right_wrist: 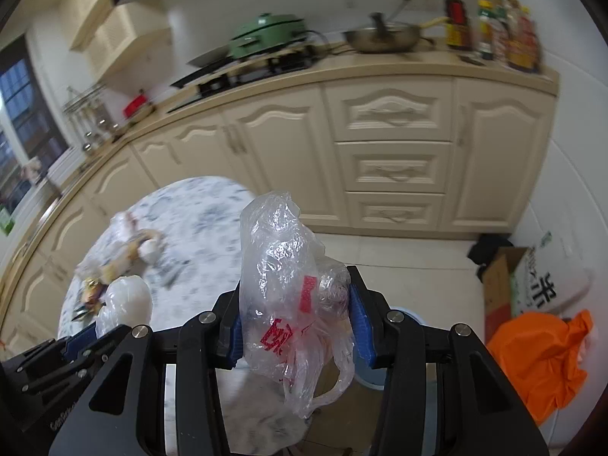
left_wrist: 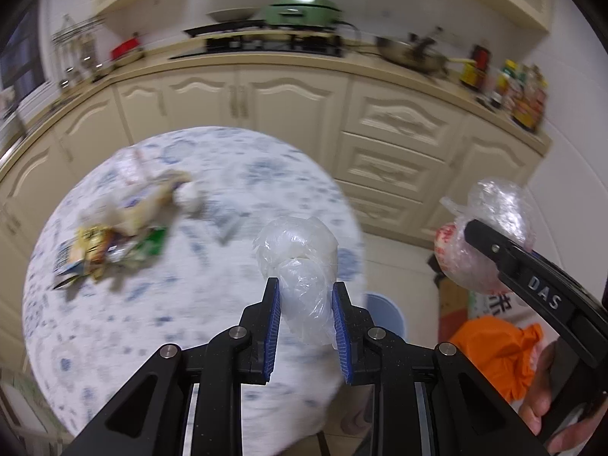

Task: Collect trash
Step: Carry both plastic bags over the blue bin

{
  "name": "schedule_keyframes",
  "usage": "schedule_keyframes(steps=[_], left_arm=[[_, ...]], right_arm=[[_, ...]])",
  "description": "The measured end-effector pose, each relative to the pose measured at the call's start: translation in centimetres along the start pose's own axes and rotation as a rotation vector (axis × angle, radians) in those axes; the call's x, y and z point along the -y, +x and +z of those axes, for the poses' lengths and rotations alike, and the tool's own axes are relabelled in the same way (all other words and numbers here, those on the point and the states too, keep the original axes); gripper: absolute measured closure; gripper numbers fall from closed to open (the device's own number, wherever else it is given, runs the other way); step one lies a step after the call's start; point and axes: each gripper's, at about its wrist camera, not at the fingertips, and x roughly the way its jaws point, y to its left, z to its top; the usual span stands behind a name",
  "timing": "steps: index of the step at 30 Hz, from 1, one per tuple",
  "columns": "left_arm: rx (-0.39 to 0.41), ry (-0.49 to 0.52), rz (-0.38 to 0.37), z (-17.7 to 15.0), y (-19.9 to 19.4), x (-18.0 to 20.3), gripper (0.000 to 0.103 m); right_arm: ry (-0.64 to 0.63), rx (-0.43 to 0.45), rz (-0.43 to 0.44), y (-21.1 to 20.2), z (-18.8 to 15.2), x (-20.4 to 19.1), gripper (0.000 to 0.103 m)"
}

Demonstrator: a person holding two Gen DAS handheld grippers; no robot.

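My left gripper (left_wrist: 306, 296) is shut on a crumpled white plastic bag (left_wrist: 300, 262), held above the right edge of the round table (left_wrist: 190, 304). My right gripper (right_wrist: 292, 304) is shut on a clear plastic bag with red print (right_wrist: 281, 273), held in the air right of the table; it also shows in the left wrist view (left_wrist: 482, 243). A pile of wrappers and scraps (left_wrist: 121, 224) lies on the table's left part, also visible in the right wrist view (right_wrist: 121, 258). The left gripper's bag shows in the right wrist view (right_wrist: 125, 300).
A pale blue bin (left_wrist: 383, 311) stands on the floor below the table's right edge. An orange bag (right_wrist: 543, 357), a cardboard box (right_wrist: 501, 285) and a white sack (right_wrist: 551, 285) sit at the right. Cream kitchen cabinets (right_wrist: 391, 152) run behind.
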Motion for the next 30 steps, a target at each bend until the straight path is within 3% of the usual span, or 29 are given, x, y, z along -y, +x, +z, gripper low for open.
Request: schedule_keyframes(steps=[7,16,30], left_arm=[[-0.052,0.098,-0.056,1.1,3.7,5.0,0.081],[-0.174,0.2,-0.111,2.6,11.3,11.8,0.081],[-0.286,0.271,-0.104,5.1,21.7,19.1,0.081]], right_arm=[[0.087,-0.011,-0.076,0.1,-0.2,5.9,0.057],[0.196,-0.057,-0.158,1.4,-0.7,13.2,0.057],[0.271,-0.123,-0.213,4.1,-1.2,20.3,0.057]])
